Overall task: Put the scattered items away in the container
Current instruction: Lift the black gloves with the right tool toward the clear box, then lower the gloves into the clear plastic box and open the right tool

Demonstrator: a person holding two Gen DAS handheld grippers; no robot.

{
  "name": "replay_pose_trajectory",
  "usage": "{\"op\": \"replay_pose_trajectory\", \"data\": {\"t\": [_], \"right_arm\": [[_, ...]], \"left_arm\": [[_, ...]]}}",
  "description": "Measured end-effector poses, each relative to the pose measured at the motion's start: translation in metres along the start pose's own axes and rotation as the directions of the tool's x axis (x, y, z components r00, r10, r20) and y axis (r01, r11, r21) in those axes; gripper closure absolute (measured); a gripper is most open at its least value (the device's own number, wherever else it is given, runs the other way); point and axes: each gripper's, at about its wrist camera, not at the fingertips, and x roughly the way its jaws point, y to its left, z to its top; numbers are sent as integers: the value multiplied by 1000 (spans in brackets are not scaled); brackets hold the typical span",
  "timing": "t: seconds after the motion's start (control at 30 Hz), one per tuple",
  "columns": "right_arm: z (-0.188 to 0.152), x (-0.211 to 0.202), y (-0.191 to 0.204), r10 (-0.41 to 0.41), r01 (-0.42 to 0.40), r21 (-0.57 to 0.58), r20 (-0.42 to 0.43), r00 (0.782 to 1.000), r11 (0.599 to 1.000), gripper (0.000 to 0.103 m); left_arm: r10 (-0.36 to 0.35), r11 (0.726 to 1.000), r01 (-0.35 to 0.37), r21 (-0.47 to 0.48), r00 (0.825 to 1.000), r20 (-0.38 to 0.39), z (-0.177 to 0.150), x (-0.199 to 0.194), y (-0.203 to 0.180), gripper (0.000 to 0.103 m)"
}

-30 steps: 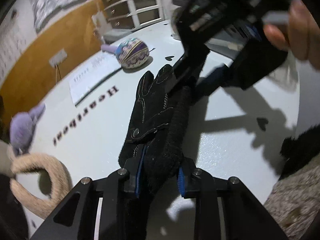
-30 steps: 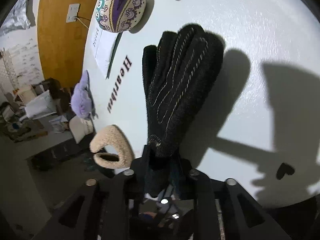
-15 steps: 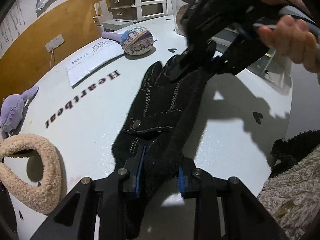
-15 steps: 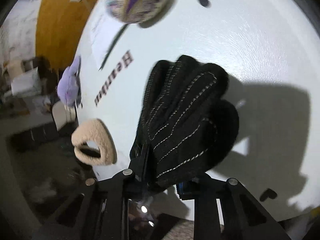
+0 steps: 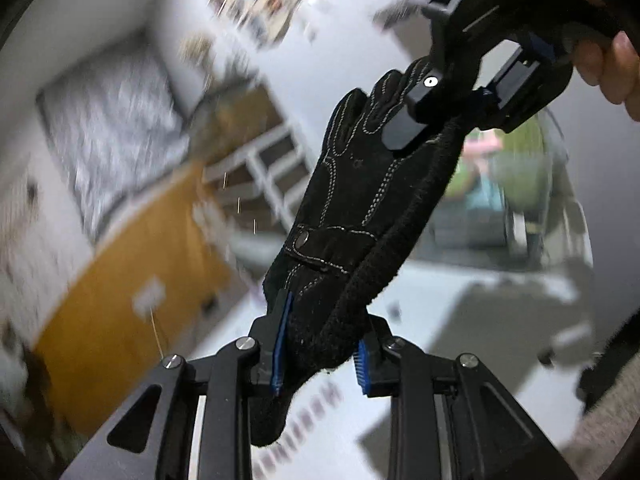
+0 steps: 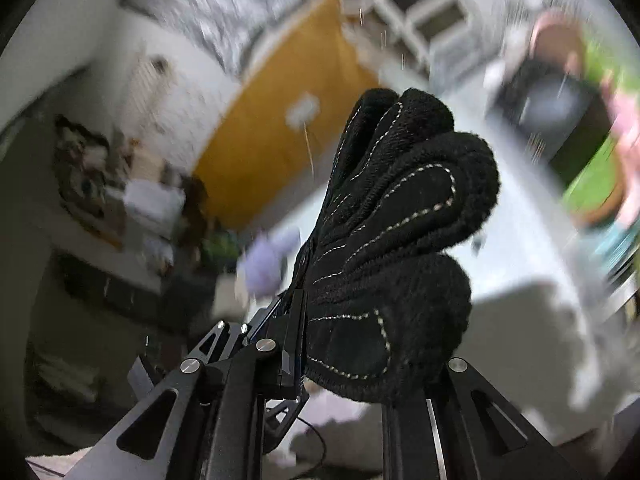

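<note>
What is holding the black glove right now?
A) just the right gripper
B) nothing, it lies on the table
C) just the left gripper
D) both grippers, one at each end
D: the left gripper pinches the cuff end of the black glove, while the right gripper clamps its finger end, so it hangs stretched between them in the air.

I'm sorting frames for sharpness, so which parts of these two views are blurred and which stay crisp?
Left wrist view: the black glove and the left tongs are sharp, the room behind smeared by motion, the right tongs clear. Right wrist view: the glove's fingers are crisp, while the wall, shelves and a purple shape streak; a shadow falls on the white table.
</note>
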Motion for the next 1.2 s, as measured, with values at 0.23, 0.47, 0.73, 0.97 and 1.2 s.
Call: {"op": "replay_pose_trajectory", "data": {"t": [0.23,0.47,0.73,0.97,1.2], "right_arm": [[35,-73,-45,-111,81,111,303,946,991,87],[63,-105,-111,-258,147,260,470,844,954,87],[72,-77,-169,-450,214,483,449,772,849,87],[72,-48,-182,-522,213,604,397,755,768,87],[76,-48,-187,-630,342,600,371,682,723,87]], "left_arm": [[-99,991,83,109,983,156,99,81,-6,73],[-190,958,135,253,959,210,167,160,-48,73],[-268,905,219,366,959,89,185,234,-80,60],[-301,922,298,247,953,-27,179,247,-55,50],[-303,947,308,91,951,-66,158,224,-14,49]]}}
